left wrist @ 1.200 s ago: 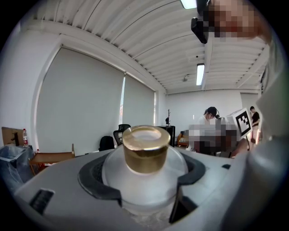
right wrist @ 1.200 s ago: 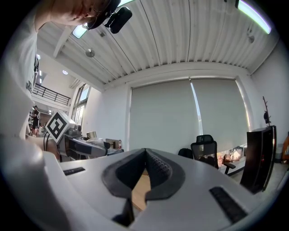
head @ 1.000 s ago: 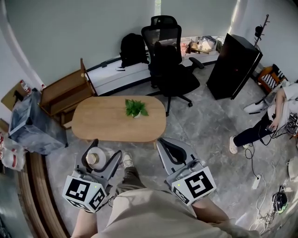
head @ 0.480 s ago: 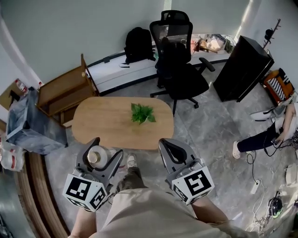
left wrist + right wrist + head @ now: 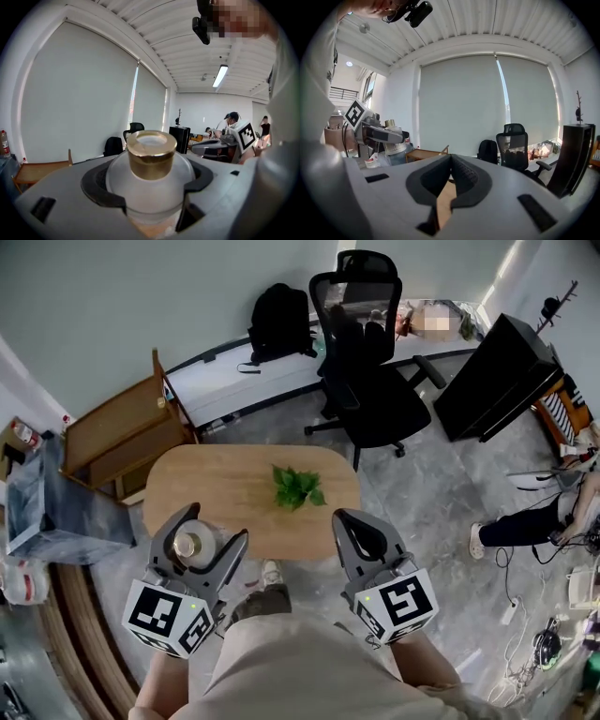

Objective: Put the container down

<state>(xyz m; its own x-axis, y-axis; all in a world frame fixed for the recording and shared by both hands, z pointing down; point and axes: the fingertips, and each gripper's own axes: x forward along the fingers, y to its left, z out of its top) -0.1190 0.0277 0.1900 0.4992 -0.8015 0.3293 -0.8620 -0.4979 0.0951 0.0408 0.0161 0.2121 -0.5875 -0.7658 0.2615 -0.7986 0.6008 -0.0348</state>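
A frosted white container [image 5: 149,183] with a gold neck [image 5: 152,154] stands upright between the jaws of my left gripper [image 5: 198,542], which is shut on it. In the head view the container [image 5: 194,544] hangs over the near left edge of an oval wooden table [image 5: 225,493]. My right gripper [image 5: 359,533] hovers at the table's near right edge, shut, with nothing between its jaws. In the right gripper view the jaw tips [image 5: 451,161] meet, and the left gripper with the container [image 5: 392,136] shows at the left.
A small green plant [image 5: 298,487] sits on the table toward its right. Black office chairs [image 5: 373,390] stand beyond the table, a wooden chair [image 5: 117,432] at its left. A black cabinet [image 5: 502,376] is at the right, and a seated person [image 5: 544,512] at the far right.
The view has advanced toward the table. Both grippers now reach its near edge, where a second ago they hung over the floor short of it. The left still grips the container.
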